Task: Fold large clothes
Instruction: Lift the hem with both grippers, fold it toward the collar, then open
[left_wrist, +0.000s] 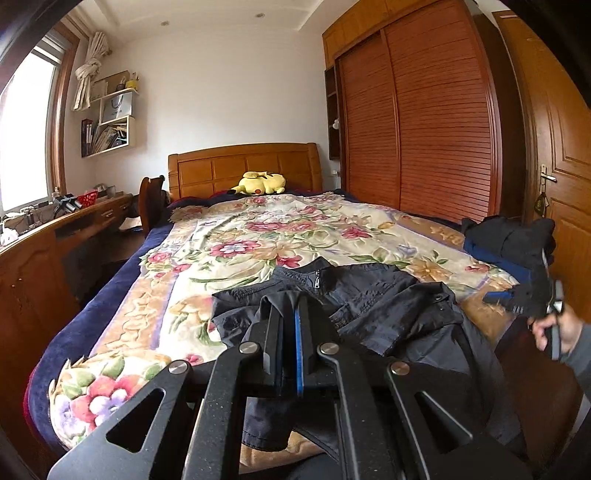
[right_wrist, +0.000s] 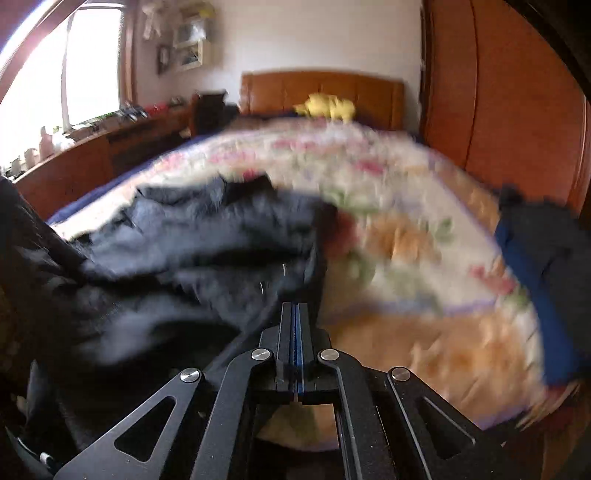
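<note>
The left gripper pinched the black jacket on the bed, the right gripper looked clenched & empty; next: grab another edge, fold over.

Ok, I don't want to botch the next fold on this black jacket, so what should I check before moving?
1. Left claw grips the black zip-up nylon jacket: ok, shut on a fold of it.
2. Right claw has cloth: not ok, its fingers are together with nothing seen between them.
3. Jacket lies flat: not ok, it is crumpled and partly hangs over the bed's near edge.
4. Room on the floral blanket beyond the jacket: ok.
5. Pile of dark blue and black clothes is apart from the jacket: ok.
6. Right wrist view is sharp: not ok, it is blurred.
</note>
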